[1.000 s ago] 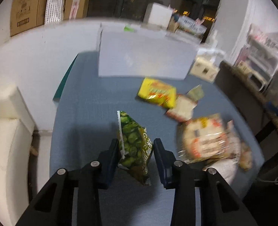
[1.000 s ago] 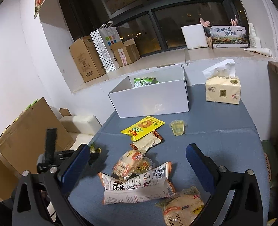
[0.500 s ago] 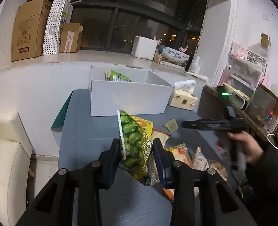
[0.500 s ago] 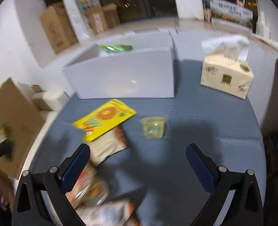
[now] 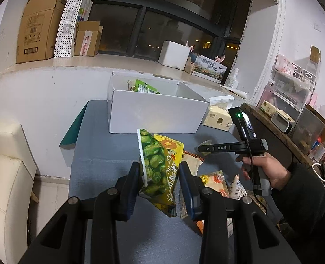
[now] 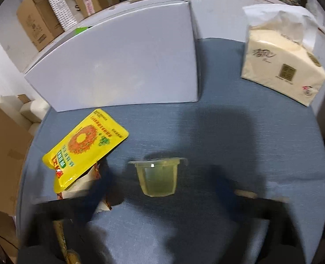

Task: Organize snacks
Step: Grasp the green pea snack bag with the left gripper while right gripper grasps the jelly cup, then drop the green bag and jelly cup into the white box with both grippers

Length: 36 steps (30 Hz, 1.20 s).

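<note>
Left wrist view: left gripper (image 5: 160, 177) clamped on green pea snack bag (image 5: 156, 169), held above the blue table (image 5: 100, 151); white box (image 5: 155, 114) beyond holds one green packet (image 5: 143, 87); several packets still loose. Right wrist view: right gripper (image 6: 158, 189) blurred, jaws have just been closing around the jelly cup (image 6: 157, 177), reads as closed on it; yellow packet (image 6: 83, 147) lies beside; most sorting left.

The left hand-held gripper (image 5: 160, 176) is clamped, raised; the right hand-held gripper (image 6: 160, 189), blurred, has just snapped closed, angled downward.
</note>
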Each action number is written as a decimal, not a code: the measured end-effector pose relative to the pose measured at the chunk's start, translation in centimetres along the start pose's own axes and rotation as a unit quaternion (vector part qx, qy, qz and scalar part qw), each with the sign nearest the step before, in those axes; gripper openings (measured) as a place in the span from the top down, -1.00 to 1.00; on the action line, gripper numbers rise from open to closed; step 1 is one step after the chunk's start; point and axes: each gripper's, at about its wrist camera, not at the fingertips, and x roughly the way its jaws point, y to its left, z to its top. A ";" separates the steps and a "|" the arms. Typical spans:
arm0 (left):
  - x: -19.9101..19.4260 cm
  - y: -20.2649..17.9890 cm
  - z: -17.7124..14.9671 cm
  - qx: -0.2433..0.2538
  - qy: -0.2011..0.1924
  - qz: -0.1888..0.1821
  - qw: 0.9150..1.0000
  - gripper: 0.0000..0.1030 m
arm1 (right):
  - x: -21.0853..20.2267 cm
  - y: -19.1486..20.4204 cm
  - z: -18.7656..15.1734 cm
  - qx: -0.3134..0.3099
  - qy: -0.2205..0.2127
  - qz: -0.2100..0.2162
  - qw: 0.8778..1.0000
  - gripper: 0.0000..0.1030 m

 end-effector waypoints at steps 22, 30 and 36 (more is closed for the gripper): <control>7.1 -3.4 14.4 0.061 -0.037 0.000 0.997 0.23 | -14.6 4.5 4.0 -0.043 -0.193 0.053 0.979 0.24; 16.3 -0.6 21.5 0.042 0.003 0.036 0.998 0.23 | -10.7 3.8 13.3 -0.025 -0.173 0.041 0.984 0.24; 20.8 1.8 21.7 0.020 0.041 0.080 0.996 -0.41 | -7.2 2.9 16.7 -0.031 -0.141 0.022 0.989 -0.12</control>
